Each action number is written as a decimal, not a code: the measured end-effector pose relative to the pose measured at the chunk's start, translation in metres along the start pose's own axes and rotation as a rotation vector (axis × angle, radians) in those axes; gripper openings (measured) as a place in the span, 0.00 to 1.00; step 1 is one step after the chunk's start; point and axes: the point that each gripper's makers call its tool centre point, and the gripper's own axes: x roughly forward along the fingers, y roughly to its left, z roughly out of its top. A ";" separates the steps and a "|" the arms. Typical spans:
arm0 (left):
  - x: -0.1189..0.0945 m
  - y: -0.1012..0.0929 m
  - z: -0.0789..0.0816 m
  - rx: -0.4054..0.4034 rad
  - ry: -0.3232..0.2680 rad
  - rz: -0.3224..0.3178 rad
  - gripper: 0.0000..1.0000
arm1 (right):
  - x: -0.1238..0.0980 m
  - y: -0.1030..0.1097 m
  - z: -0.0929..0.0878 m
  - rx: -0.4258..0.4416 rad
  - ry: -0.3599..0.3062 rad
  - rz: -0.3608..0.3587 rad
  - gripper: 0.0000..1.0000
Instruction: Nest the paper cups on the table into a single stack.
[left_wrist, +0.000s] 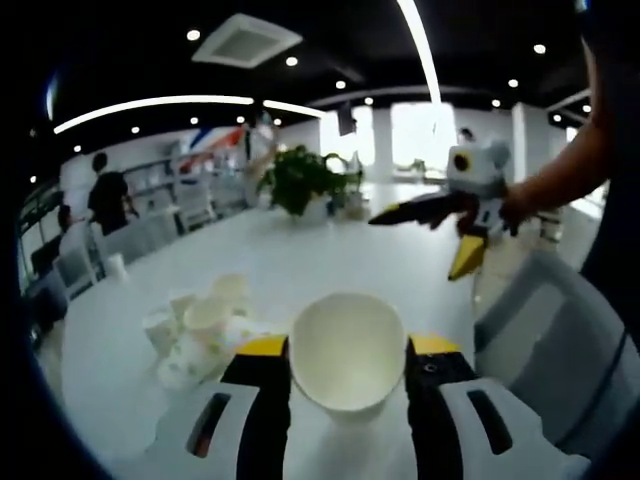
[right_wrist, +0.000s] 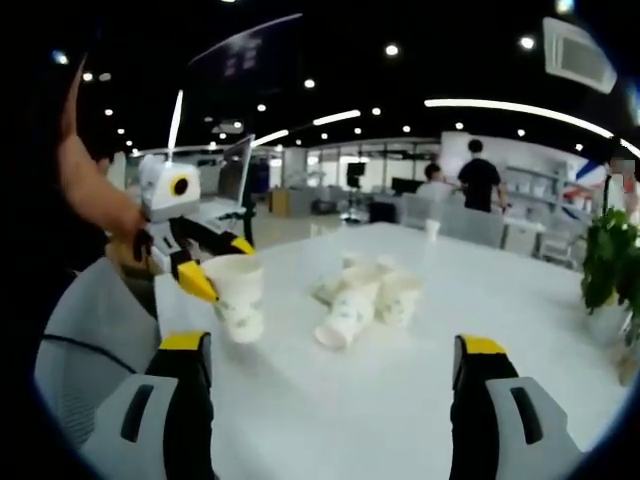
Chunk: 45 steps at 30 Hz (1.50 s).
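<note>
My left gripper (left_wrist: 347, 345) is shut on a white paper cup (left_wrist: 347, 355), whose open mouth faces the camera. To its left, several more white paper cups (left_wrist: 200, 330) lie in a loose pile on the white table (left_wrist: 330, 260). In the right gripper view the left gripper (right_wrist: 220, 265) holds that cup (right_wrist: 237, 300) just above the table's near left corner. The pile of cups (right_wrist: 365, 295) lies at the middle of the table (right_wrist: 480, 300). My right gripper (right_wrist: 333, 343) is wide open with nothing between its jaws. It hangs over the table's right side (left_wrist: 420, 245), held by a person's hand.
A potted plant (left_wrist: 300, 180) (right_wrist: 610, 260) stands at the table's far end. One lone cup (left_wrist: 115, 265) (right_wrist: 432, 228) sits at the table's far edge. Grey chairs (left_wrist: 560, 330) (right_wrist: 90, 310) ring the table. People stand at the back of the room.
</note>
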 end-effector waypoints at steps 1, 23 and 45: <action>0.000 -0.001 0.000 0.001 0.001 0.000 0.42 | 0.000 0.000 0.000 -0.002 0.002 0.000 1.00; 0.006 -0.010 -0.017 -0.006 0.011 0.004 0.41 | 0.002 -0.001 -0.002 0.018 0.009 0.000 1.00; 0.016 -0.015 -0.047 -0.001 0.047 0.004 0.39 | 0.012 0.001 -0.005 0.007 0.014 0.017 0.99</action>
